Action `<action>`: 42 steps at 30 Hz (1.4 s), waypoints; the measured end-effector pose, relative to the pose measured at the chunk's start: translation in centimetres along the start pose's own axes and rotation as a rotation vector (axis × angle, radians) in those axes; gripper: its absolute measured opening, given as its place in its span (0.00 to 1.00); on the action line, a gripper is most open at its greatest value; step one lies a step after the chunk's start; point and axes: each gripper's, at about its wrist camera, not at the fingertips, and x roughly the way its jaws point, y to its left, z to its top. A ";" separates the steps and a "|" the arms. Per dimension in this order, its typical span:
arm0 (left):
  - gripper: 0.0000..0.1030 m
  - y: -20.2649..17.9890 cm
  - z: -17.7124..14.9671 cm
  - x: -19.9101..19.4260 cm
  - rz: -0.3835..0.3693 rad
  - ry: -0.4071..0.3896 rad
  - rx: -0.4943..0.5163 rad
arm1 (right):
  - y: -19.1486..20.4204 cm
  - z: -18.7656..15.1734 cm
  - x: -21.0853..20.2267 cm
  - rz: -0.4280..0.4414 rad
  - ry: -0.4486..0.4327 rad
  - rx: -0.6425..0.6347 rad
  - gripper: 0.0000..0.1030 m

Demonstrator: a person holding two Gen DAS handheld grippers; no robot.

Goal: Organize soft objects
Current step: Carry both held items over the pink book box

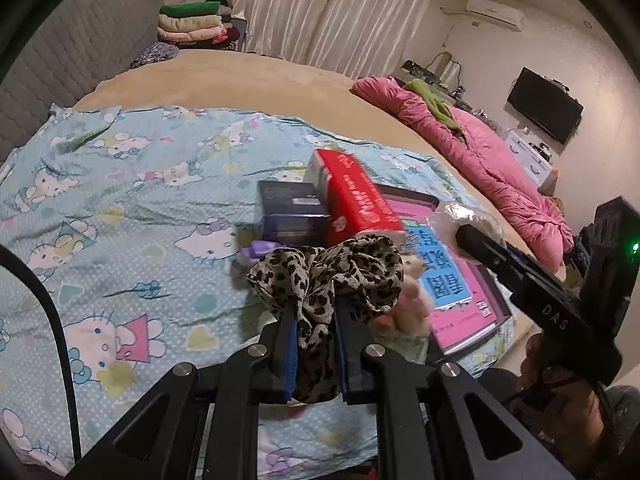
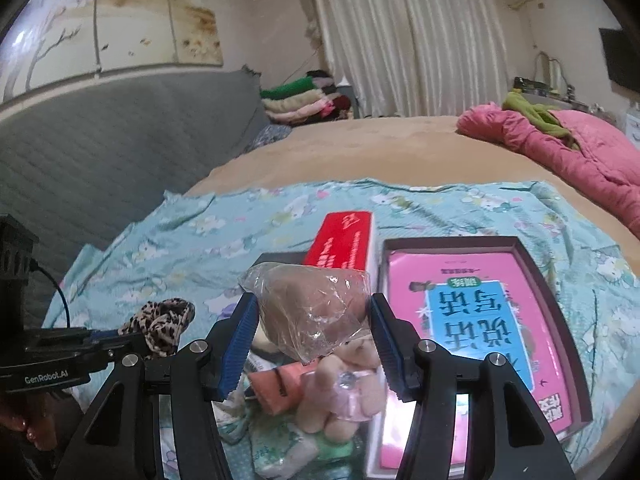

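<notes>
Leopard-print scrunchie (image 1: pixel 326 280) was pinched between the blue pads (image 1: pixel 290 354) of the left hand-held gripper (image 1: pixel 316 344), whose jaws stood nearly closed on the bunched fabric, lifted above the Hello Kitty sheet (image 1: pixel 120 208) covering the bed (image 1: pixel 240 76). Seen from the right wrist, the same scrunchie (image 2: pixel 160 322) hung at 9 o'clock, at the tip of the left hand-held gripper (image 2: pixel 108 336).

Right hand-held gripper (image 2: pixel 314 336) stood wide open, its blue pads (image 2: pixel 240 344) flanking a clear plastic bag (image 2: pixel 308 308) holding a brownish soft item; whether the pads touched the bag could not be told. From the left wrist this hand-held gripper (image 1: pixel 472 240) appeared at 3 o'clock, with the bag (image 1: pixel 468 216) at its tip.

Beneath the bag lay a small pink plush toy (image 2: pixel 344 392), a salmon-coloured cloth roll (image 2: pixel 276 388) at its 9 o'clock, and pale green packets (image 2: pixel 288 444) at 6 o'clock.

A red box (image 2: pixel 344 240) rested tilted on a dark box (image 1: pixel 292 212) at 12 o'clock. A tray (image 2: pixel 552 300) holding a pink book (image 2: pixel 472 320) lay at 3 o'clock of the plush toy.

Farther back, a pink quilt (image 1: pixel 488 160) lay at 2 o'clock and folded clothes (image 1: pixel 192 20) were stacked at 11 o'clock, beside the curtains (image 1: pixel 340 12)
</notes>
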 end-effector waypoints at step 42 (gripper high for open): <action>0.15 -19.5 1.2 11.2 -0.010 0.182 0.333 | -16.6 -1.9 -4.9 -0.314 -0.032 0.368 0.56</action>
